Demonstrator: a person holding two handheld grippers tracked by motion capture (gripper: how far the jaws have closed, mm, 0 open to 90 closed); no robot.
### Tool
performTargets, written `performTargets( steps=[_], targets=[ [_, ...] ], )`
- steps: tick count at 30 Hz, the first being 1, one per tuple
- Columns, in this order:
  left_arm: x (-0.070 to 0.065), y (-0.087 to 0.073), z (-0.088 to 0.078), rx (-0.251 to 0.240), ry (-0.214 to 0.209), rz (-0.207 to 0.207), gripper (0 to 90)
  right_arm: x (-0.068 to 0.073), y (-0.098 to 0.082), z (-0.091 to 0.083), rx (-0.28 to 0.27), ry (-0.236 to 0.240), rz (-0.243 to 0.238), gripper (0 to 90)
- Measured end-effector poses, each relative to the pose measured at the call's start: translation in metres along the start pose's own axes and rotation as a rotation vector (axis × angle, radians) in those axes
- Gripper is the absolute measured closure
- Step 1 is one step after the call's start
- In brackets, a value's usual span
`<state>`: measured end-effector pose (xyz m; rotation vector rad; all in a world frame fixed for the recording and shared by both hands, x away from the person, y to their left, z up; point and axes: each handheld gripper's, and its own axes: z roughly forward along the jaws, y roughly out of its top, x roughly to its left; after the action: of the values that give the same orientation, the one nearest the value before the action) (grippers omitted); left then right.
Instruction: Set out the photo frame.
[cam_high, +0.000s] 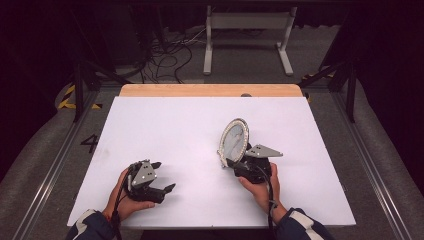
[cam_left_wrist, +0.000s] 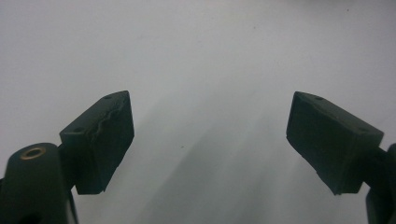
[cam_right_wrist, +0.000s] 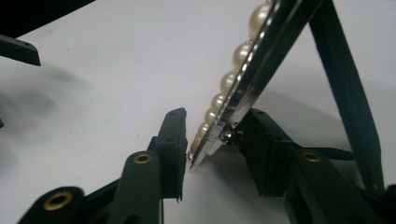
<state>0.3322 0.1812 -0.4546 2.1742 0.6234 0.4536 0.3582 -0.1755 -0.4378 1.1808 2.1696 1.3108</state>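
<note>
A white sheet (cam_high: 200, 150) is spread over a wooden table (cam_high: 210, 90), ringed by grey floor, cables (cam_high: 165, 57) and a white stand (cam_high: 247, 22). An oval pearl-rimmed frame (cam_high: 234, 141) is seen tilted, right of centre, its lower edge between the right gripper (cam_right_wrist: 212, 149)'s jaws, whose pads touch it. The left gripper (cam_left_wrist: 210, 140) is held spread over bare sheet.

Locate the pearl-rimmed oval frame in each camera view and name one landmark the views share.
High view: the pearl-rimmed frame stands tilted right of centre on the white table, its lower edge at the right gripper.
Left gripper view: not in it; open jaws over bare white table.
Right gripper view: upper right, slanting down to centre, its lower edge between the jaws, black prop leg behind.
Shared landmark: the white table surface.
</note>
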Motion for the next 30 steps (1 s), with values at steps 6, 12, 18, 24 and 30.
performTargets(
  steps=[6,12,18,24,30],
  targets=[
    [0.000,0.000,-0.001,-0.005,-0.001,-0.005,15.5,0.001,-0.001,0.011,-0.018,-0.011,0.025,59.6],
    [0.000,0.000,0.000,0.000,-0.005,-0.002,15.4,-0.002,-0.002,0.013,-0.030,0.012,0.034,66.7],
    [0.000,0.001,0.001,0.002,-0.012,0.001,15.3,-0.005,-0.002,0.009,-0.013,0.038,0.039,69.2],
    [0.001,0.003,0.003,-0.007,-0.021,-0.003,15.1,-0.008,-0.006,-0.001,0.016,0.091,0.039,73.7],
    [0.001,0.008,0.009,-0.011,-0.039,0.008,15.0,-0.010,-0.008,-0.008,0.037,0.113,0.031,76.2]
  ],
)
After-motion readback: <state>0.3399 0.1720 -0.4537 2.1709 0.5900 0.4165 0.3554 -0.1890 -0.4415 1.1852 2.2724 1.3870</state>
